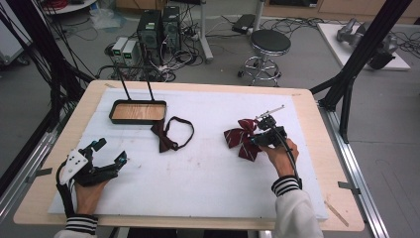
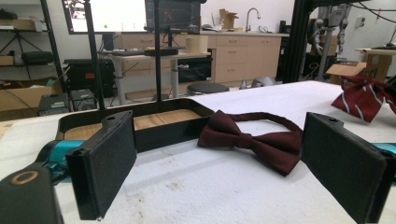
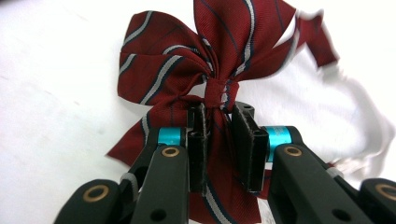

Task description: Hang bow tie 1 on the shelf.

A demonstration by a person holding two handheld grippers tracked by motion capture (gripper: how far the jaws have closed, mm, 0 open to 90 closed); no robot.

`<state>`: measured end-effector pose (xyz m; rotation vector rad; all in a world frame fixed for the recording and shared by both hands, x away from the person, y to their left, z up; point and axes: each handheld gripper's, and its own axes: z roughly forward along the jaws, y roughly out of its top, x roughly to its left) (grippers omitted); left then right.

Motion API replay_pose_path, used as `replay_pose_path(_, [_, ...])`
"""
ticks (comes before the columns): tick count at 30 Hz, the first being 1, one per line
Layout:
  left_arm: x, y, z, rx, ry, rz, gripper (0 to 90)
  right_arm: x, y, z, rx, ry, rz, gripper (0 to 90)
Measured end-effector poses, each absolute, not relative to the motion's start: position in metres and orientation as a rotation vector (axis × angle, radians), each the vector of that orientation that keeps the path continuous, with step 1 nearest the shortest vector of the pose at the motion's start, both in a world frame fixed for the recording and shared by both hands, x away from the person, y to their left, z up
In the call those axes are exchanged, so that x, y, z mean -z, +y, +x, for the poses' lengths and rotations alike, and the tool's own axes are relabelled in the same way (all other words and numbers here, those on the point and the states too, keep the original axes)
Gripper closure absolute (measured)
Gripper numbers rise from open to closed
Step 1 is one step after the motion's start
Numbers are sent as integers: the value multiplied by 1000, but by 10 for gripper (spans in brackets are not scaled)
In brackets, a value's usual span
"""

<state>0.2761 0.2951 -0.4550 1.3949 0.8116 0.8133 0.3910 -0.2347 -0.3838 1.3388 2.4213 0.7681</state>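
Observation:
A red striped bow tie (image 1: 241,138) lies at the right of the white mat, and my right gripper (image 1: 261,139) is shut on it. The right gripper view shows the striped bow (image 3: 196,60) pinched near its knot between my right gripper's (image 3: 219,140) pads, with a white strap trailing to the right. A plain dark maroon bow tie (image 1: 166,136) with its loop strap rests near the mat's middle, just beside the black tray (image 1: 116,105). My left gripper (image 1: 110,152) stands open at the left front, nothing between its fingers; it faces the maroon bow tie (image 2: 254,139) and the tray (image 2: 168,133).
The tray has a wooden bottom and two upright black rods at its back. The mat (image 1: 208,173) covers most of the wooden table (image 1: 309,106). Black frame posts stand at both sides; a stool (image 1: 269,47) and computers sit on the floor beyond.

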Motion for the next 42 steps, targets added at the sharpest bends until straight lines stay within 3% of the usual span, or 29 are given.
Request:
replay_pose_path(15, [455,296,277,-796,809,1392,98,352,-228,372,-1055,2350,1157,766])
replay_pose_path(30, [453,296,280,-781,812,1419,98,317,-188,352,-1222,2317,842,765])
replay_pose_path(42, [417,291,293,-753,729,1460,84,311,-166,348,-1308,2327,701,764])
